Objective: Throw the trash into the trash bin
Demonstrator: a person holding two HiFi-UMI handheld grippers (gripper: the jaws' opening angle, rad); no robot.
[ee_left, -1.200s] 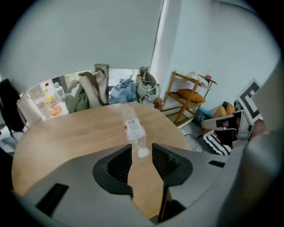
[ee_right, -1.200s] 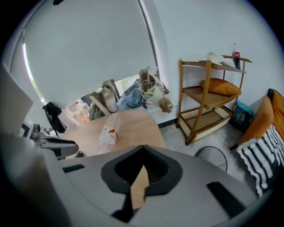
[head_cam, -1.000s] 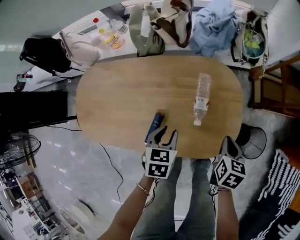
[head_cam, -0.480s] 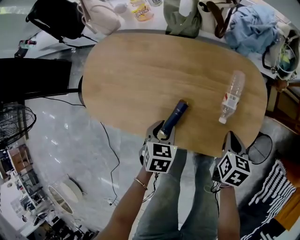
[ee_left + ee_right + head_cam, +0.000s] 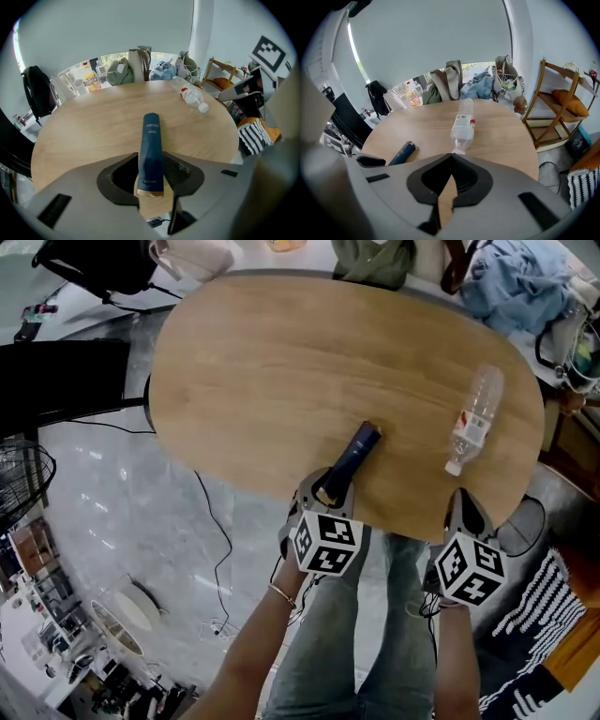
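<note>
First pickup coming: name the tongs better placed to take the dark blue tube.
Left. The left tongs straddle the near end of the dark blue tube, jaws apart, just opened wider. The right tongs are shut, aimed at the plastic bottle, the tube off to their side.

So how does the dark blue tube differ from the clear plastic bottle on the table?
The dark blue tube is opaque; the clear plastic bottle is see-through with a red and white label. The tube's gold end lies between the left gripper's open jaws; the bottle lies untouched. Both lie on their sides on the wooden table.
</note>
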